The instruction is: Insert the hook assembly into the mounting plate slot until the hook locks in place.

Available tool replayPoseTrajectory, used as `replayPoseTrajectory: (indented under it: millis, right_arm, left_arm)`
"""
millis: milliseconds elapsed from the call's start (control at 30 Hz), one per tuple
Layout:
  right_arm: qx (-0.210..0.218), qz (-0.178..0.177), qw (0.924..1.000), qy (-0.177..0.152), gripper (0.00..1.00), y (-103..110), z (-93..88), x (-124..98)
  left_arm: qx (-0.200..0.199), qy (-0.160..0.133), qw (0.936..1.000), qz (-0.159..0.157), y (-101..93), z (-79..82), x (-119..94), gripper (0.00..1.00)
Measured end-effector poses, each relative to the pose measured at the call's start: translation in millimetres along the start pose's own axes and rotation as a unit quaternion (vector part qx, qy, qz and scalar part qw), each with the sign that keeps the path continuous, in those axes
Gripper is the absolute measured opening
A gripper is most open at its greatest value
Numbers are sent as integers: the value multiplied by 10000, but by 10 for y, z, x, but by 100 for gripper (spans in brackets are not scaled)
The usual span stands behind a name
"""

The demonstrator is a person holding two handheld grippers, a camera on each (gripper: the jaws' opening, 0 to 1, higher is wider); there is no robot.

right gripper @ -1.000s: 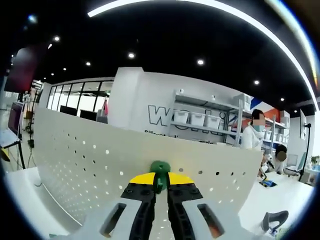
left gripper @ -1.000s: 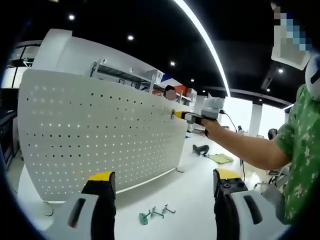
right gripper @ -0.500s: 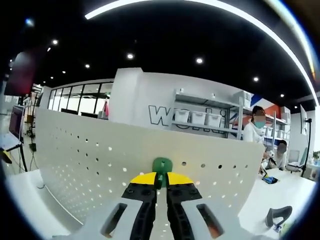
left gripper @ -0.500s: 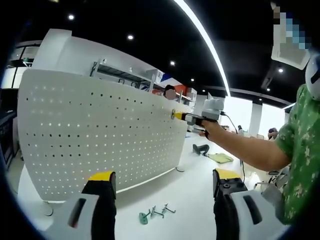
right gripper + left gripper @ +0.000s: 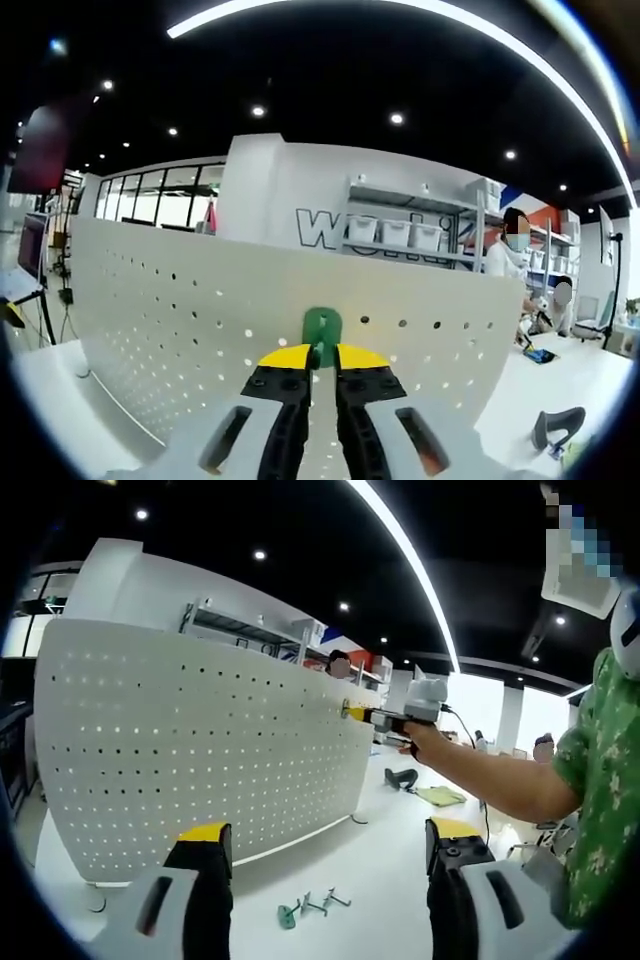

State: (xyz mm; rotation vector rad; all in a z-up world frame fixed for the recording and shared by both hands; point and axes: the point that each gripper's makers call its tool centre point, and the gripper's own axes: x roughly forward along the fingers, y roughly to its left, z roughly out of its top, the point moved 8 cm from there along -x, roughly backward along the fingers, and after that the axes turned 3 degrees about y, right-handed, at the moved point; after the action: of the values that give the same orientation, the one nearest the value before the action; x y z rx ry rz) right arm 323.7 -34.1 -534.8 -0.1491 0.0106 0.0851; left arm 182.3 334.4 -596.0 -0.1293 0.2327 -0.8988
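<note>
The white pegboard mounting plate [image 5: 200,750] stands upright on a white table. My left gripper [image 5: 330,845] hangs open in front of it with nothing between its yellow-tipped jaws. Loose hooks [image 5: 310,908] lie on the table below. A person's hand holds my right gripper [image 5: 372,715] against the board's upper right part. In the right gripper view, the right gripper [image 5: 322,356] is shut on a green hook assembly [image 5: 322,326]. The hook's flat back plate sits upright against the pegboard [image 5: 180,320], among its holes.
A person's arm in a green patterned sleeve [image 5: 600,780] fills the right side. A dark tool [image 5: 402,777] and a green cloth [image 5: 441,797] lie on the table beyond the board. Shelves with bins [image 5: 410,235] and people stand behind it.
In the right gripper view the green hook has turned from tilted to upright and flat against the pegboard. The left gripper view is unchanged.
</note>
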Motion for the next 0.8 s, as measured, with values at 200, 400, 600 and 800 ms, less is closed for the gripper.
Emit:
replayPoseTrajectory:
  millis: [200,400,600,800]
  right_arm:
    - [56,-5,10000,29,14,-32,-45,-64]
    - [84,42,9999,36,22,-31,-69,-125]
    - [77,155,9998,35,31,1,-79,-164]
    - [204,312,9993,50,46,43,-123,-205]
  left_arm:
    - [10,8,10000,-28,-15,-3,11,81]
    - [11,-9,10000,-58,-34,1,25,82]
    - [36,-7,10000,-74,-57,5,13,82]
    - [46,5,10000,-61,-65,3,-8,82]
